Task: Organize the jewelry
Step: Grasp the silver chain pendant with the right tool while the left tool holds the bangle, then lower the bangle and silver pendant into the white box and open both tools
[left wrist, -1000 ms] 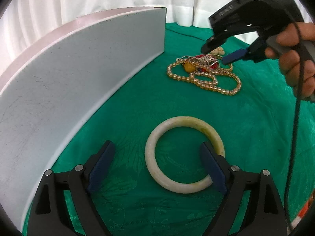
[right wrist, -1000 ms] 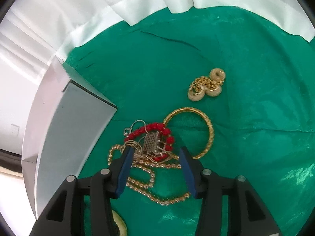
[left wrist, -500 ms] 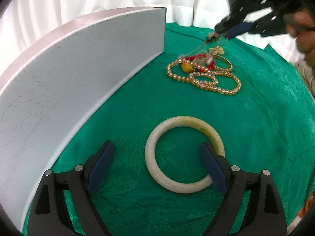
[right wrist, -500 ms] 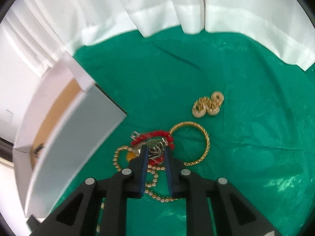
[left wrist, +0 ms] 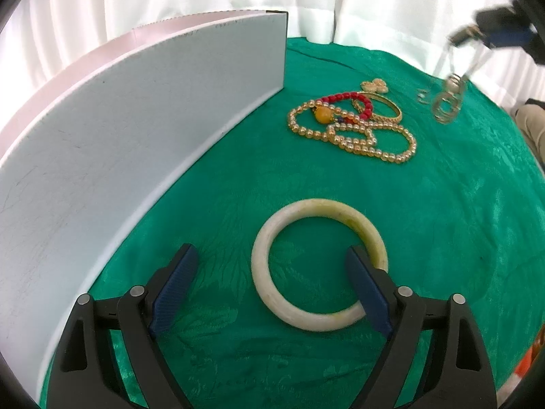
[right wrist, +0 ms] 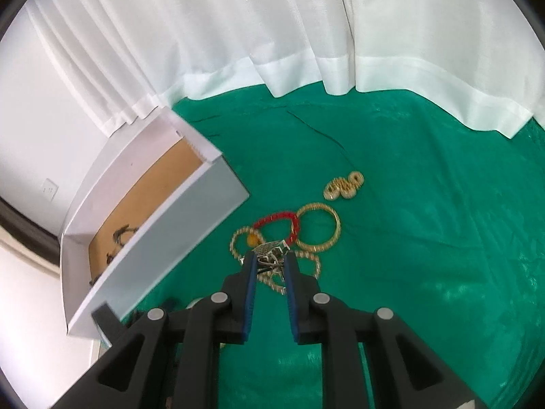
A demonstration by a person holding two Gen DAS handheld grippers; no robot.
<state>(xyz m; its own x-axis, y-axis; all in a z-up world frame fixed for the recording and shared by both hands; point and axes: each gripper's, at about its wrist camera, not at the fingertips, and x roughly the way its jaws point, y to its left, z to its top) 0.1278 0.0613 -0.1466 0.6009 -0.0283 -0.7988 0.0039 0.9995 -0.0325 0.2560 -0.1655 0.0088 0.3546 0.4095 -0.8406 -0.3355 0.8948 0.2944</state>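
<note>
Right gripper (right wrist: 269, 260) is pinching a silvery earring (right wrist: 270, 251) above the bench (right wrist: 425, 238); left gripper (left wrist: 270, 272) spread wide, closing, around a pale bangle (left wrist: 318, 269).

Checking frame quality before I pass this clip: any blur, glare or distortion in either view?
Left wrist view: fisheye bends the white box wall into a curve; the right gripper and the dangling silver jewelry at top right are motion-blurred; the pale bangle is sharp. Right wrist view: bright white curtain, near washed out; the gold bangle and box slightly soft; dark vignette at corners.
</note>
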